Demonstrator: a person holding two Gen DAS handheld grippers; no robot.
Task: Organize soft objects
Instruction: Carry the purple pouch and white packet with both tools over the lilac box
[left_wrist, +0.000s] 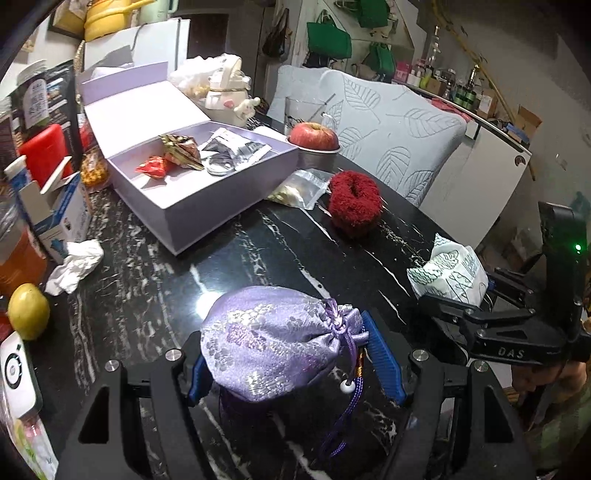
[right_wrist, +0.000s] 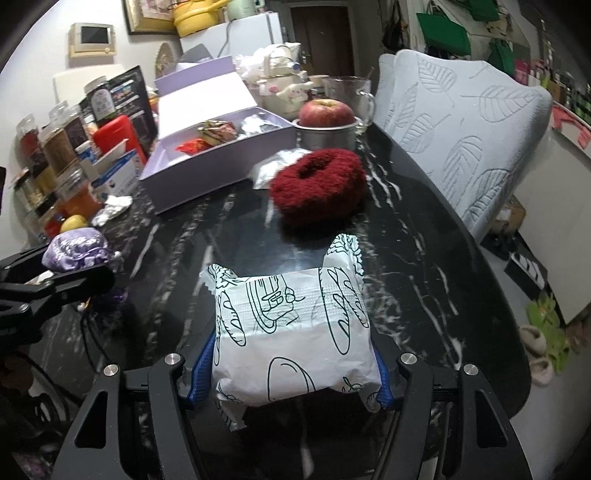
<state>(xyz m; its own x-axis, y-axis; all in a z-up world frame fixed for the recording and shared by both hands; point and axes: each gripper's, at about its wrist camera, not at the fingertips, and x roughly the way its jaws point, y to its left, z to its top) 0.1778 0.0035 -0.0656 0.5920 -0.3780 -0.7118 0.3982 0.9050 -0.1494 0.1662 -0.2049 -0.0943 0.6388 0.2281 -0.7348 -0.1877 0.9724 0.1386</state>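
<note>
My left gripper (left_wrist: 288, 354) is shut on a purple brocade drawstring pouch (left_wrist: 273, 347), held just above the black marble table (left_wrist: 166, 295); its cord hangs below. My right gripper (right_wrist: 291, 354) is shut on a white printed soft packet (right_wrist: 291, 328). That packet also shows in the left wrist view (left_wrist: 447, 277), and the pouch in the right wrist view (right_wrist: 77, 251). A dark red fluffy scrunchie (left_wrist: 352, 205) lies on the table ahead, also in the right wrist view (right_wrist: 317, 188). An open lilac box (left_wrist: 199, 192) holding wrapped items stands behind.
An apple in a metal tin (left_wrist: 314, 136), a clear plastic bag (left_wrist: 301, 188), a crumpled tissue (left_wrist: 75, 266), a lemon (left_wrist: 27, 310), jars and cartons line the left. A leaf-patterned chair back (right_wrist: 465, 140) stands along the table's right edge.
</note>
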